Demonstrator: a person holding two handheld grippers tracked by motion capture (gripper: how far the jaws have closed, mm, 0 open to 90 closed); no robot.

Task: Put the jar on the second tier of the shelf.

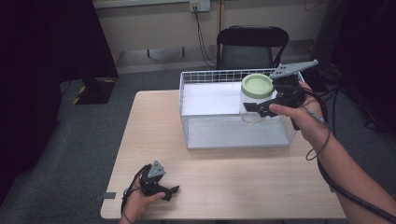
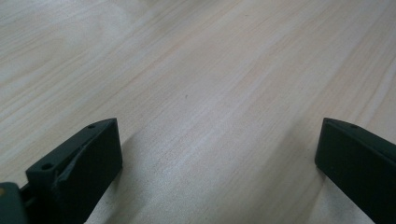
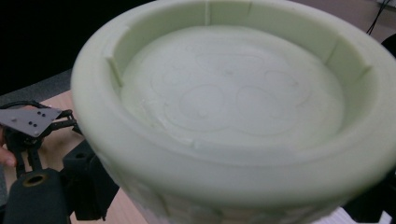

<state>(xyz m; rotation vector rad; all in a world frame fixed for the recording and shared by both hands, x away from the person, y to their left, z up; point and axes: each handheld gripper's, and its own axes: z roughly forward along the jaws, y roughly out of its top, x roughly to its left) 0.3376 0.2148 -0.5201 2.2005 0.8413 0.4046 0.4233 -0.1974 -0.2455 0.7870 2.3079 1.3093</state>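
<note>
No text, brand, number or sign can be read anywhere in these views. The pale green lid (image 3: 229, 107), seen close up just beyond the right gripper's jaws, carries faint raised outlines of circles and curves on its flat inner face; they may be a moulded emblem, but the view is too soft to make out any letters. The clear jar (image 1: 254, 112) under that lid shows no label. The bare wood of the bench (image 2: 210, 84) between the left gripper's jaws has only grain. The grey plate (image 3: 29, 120) on the far gripper bears small holes, no markings.
</note>
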